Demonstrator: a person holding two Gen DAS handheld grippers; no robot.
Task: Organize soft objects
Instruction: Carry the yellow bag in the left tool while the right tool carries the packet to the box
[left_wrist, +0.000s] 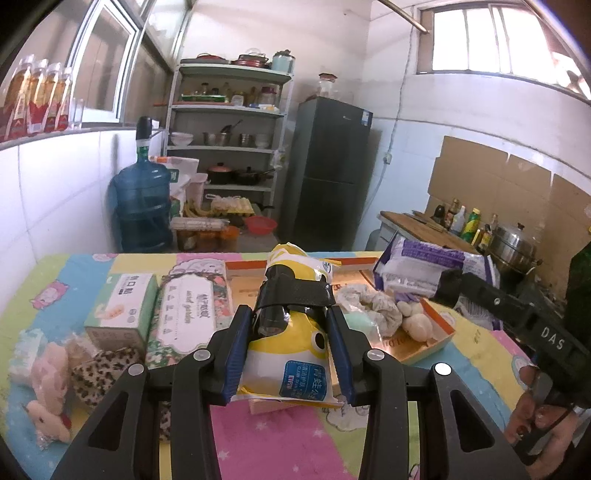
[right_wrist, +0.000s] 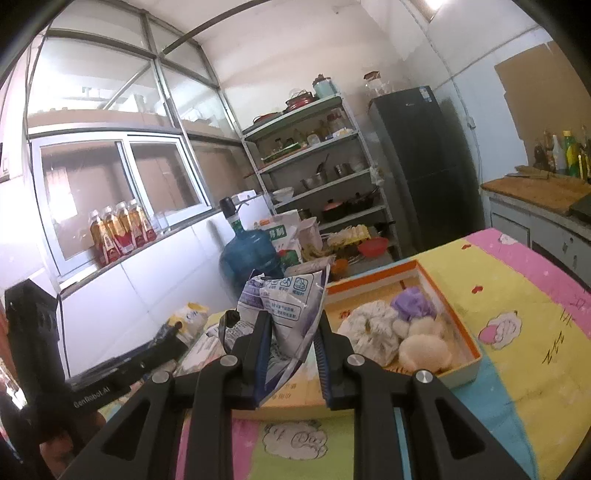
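My left gripper (left_wrist: 290, 314) is shut on a yellow wet-wipe pack (left_wrist: 291, 354), held above the colourful table cloth (left_wrist: 280, 435). My right gripper (right_wrist: 293, 317) is shut on a crumpled purple-and-white pack (right_wrist: 288, 302), which also shows in the left wrist view as the purple pack (left_wrist: 424, 266) at the right. Just beyond both grippers lies an orange-rimmed box (right_wrist: 472, 343) holding a white scrunchie (right_wrist: 373, 332), a purple cloth (right_wrist: 412, 302) and a fluffy white puff (right_wrist: 424, 356). The left gripper and its yellow pack (right_wrist: 192, 317) show at the left of the right wrist view.
Left of the box lie a green tissue box (left_wrist: 122, 306), a floral wipe pack (left_wrist: 188, 314), a leopard-print item (left_wrist: 99, 373) and pink plush toys (left_wrist: 48, 387). Behind the table stand a water jug (left_wrist: 142, 206), shelves (left_wrist: 225, 147), a dark fridge (left_wrist: 328, 173) and a counter (left_wrist: 436, 229).
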